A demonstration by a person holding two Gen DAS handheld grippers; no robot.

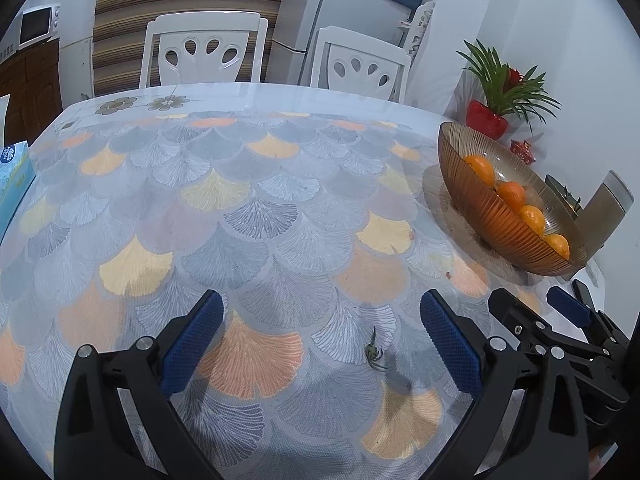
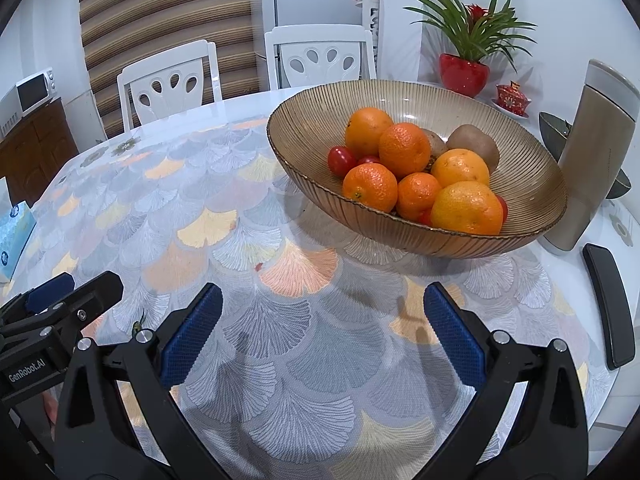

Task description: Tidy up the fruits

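Fruits (image 2: pixel 420 168) fill the bowl (image 2: pixel 520 184), kiwis half hidden; both tools (image 1: pixel 322 336) (image 2: pixel 324 332) spread, empty.

My left camera looks low across the counter (image 1: pixel 248 208) toward the white chairs (image 1: pixel 204 50), the fruit bowl (image 1: pixel 500 216) off to its right. My right camera sits nearer the bowl (image 2: pixel 416 224), facing it almost head-on. Both views share the bowl, the chairs and the red-potted plant (image 2: pixel 466 60).
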